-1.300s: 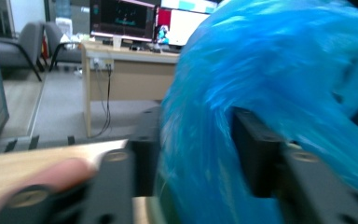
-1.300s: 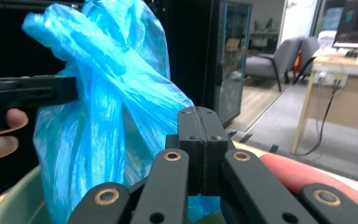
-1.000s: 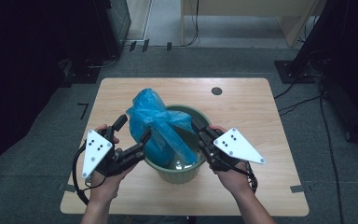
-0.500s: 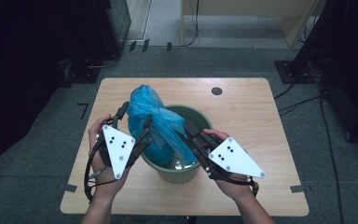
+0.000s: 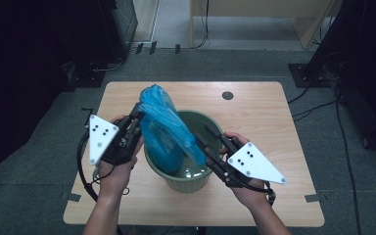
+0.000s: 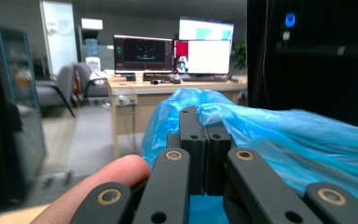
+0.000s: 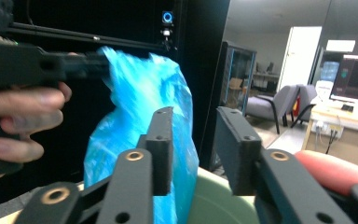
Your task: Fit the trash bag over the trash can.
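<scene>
While the blue plastic bag [image 5: 164, 128] stands bunched and tall out of the green bucket [image 5: 185, 179], its lower part hangs inside the bucket against the left wall and its upper part rises above the rim, leaning toward the left. The bucket sits near the front middle of the wooden bench [image 5: 254, 122], and its bottom shows a pale wet-looking sheen.

The left gripper [image 5: 136, 116] has just been closing its fingers, and in the left gripper view they stand pressed together with blue film [image 6: 279, 135] pinched between the pads [image 6: 193, 140] at the bag's upper left edge. The left hand [image 5: 115, 171] holds that gripper just beside the bucket's left wall, its grey three-cornered plate [image 5: 99, 137] turned upward.

The right gripper [image 5: 203, 137] has just been opening its fingers; in the right gripper view they stand apart with a clear gap [image 7: 193, 149], nothing between them, the bag [image 7: 140, 135] just off the left finger [image 7: 161, 149] and the green rim [image 7: 214, 200] below. From above, its fingertips reach over the bucket's right rim, close to the bag, though contact cannot be told. The right hand [image 5: 247, 193] rests at the bucket's right side.

A round dark hole [image 5: 227, 95] marks the bench's far right part.
</scene>
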A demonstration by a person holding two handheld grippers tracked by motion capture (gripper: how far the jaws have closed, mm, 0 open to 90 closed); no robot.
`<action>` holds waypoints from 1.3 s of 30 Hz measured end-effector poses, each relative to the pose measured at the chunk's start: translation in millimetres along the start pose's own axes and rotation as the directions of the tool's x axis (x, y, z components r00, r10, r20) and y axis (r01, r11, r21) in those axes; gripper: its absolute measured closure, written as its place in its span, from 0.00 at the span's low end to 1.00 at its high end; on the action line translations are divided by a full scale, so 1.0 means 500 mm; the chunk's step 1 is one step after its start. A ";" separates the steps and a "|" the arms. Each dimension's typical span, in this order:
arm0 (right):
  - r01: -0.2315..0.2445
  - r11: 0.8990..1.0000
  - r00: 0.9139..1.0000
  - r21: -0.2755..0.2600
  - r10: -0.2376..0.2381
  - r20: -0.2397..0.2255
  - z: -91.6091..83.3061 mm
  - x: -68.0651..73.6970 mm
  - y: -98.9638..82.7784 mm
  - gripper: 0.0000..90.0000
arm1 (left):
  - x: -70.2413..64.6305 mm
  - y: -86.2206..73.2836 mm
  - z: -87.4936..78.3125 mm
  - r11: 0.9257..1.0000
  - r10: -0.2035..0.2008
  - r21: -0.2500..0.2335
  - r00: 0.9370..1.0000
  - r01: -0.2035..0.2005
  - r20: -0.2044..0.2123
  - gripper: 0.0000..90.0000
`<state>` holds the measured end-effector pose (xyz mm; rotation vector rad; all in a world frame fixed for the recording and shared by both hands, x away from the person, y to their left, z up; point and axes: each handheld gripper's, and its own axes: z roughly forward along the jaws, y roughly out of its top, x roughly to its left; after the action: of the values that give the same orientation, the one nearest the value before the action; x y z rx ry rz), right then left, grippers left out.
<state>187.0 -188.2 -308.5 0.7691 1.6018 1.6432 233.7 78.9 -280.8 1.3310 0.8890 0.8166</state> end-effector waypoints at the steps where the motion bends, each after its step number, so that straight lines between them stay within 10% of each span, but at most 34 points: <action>1: -0.007 1.000 1.000 0.006 0.007 0.002 0.001 -0.002 -0.003 0.72 | 0.008 0.001 0.000 1.000 -0.030 -0.005 1.000 0.030 0.001 0.99; 6: -0.059 0.997 0.998 0.042 0.060 -0.026 0.007 -0.009 -0.022 0.66 | 0.025 -0.003 0.001 0.987 -0.161 -0.022 0.986 0.162 0.035 0.99; 17: -0.178 0.963 0.977 0.202 0.197 -0.081 0.058 0.000 -0.062 0.53 | 0.020 -0.001 -0.010 0.976 -0.206 -0.050 0.975 0.211 0.085 0.99; 20: -0.175 0.945 0.974 0.276 0.207 -0.090 0.069 0.003 -0.069 0.72 | 0.020 0.002 -0.016 0.976 -0.203 -0.060 0.975 0.208 0.092 0.99; 24: -0.107 0.952 0.987 0.286 0.137 -0.087 0.062 0.007 -0.071 1.00 | 0.027 0.002 -0.023 0.974 -0.211 -0.065 0.973 0.217 0.094 0.99; 39: -0.086 0.983 0.993 0.159 0.072 0.091 -0.057 -0.058 -0.048 1.00 | 0.069 -0.021 -0.069 0.962 -0.269 -0.019 0.957 0.272 0.111 0.99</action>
<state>182.5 -228.6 -332.4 0.9856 1.6786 1.5257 218.2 124.4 -294.9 1.1795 0.9430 0.5400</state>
